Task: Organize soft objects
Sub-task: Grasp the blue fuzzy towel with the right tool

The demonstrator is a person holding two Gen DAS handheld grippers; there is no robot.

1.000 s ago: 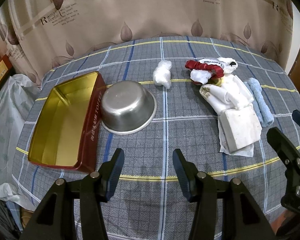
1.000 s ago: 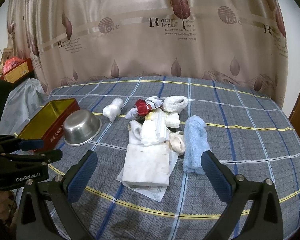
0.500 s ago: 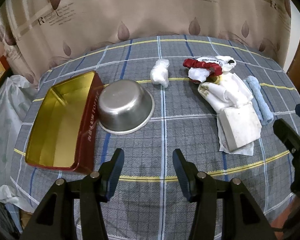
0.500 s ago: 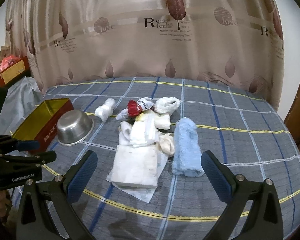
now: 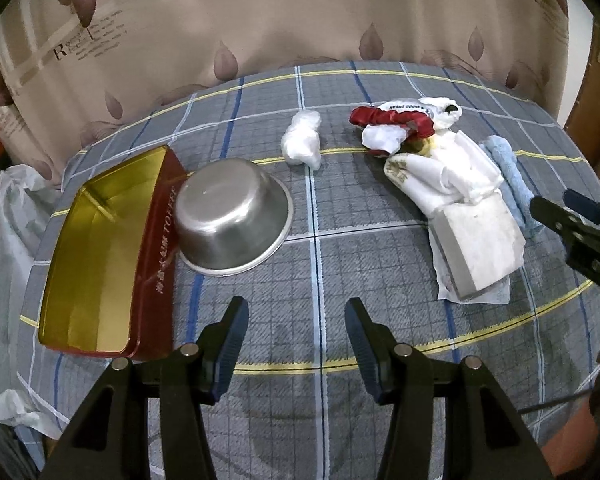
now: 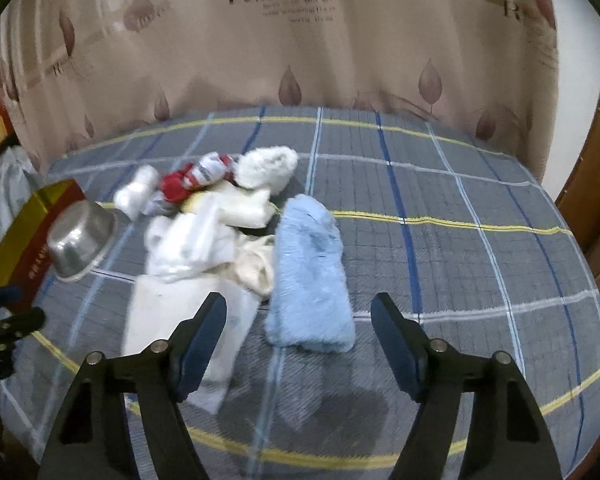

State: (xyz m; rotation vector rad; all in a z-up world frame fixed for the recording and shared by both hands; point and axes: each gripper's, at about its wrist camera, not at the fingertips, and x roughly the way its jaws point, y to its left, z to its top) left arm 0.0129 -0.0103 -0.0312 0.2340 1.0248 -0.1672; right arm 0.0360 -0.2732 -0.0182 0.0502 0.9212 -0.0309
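Note:
A pile of soft things lies on the plaid table: a fluffy light-blue cloth, white cloths, a folded white pad, a red and white sock bundle, a fluffy white piece. A small white roll lies apart to the left. My left gripper is open and empty over bare cloth near the front edge. My right gripper is open and empty, just short of the blue cloth's near end.
An open red tin with a gold inside lies at the left edge. A steel bowl lies upside down against it. A patterned curtain hangs behind the table. A wooden door frame stands at the right.
My right gripper has moved forward and lower toward the blue cloth, and its jaws have narrowed. The left gripper has shifted only slightly; the objects have not moved.

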